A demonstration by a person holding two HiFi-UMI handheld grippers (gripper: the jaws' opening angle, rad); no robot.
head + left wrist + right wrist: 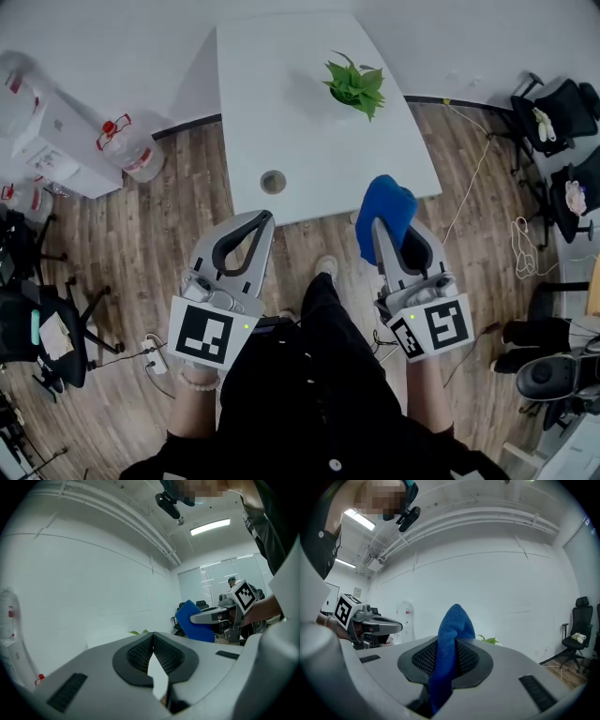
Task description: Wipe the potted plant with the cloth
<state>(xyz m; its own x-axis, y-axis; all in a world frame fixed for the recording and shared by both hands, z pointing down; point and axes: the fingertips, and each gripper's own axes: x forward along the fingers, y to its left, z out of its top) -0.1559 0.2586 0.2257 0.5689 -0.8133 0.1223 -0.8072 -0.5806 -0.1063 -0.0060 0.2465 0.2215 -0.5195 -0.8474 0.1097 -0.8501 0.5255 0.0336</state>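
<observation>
**A:** Nearest, the right gripper (pixel 451 660) has its jaws clamped on a fold of the blue cloth (pixel 385 208), with most of it bunched loose past the tips. The left gripper (pixel 153 641) has its jaws pressed together, empty.

**B:** And the risk?

**A:** Both hang short of the worktop's (pixel 281 103) near edge. The potted plant (pixel 356 87) stands well apart, toward the far right corner. With nothing steadying it, a firm wipe could tip the pot or shove it toward that edge. A leaf could also snag the cloth and drag it free.

Open tabletop (pixel 281 103) leads to potted plant (pixel 355 87); round hole (pixel 273 182) near front edge.
</observation>
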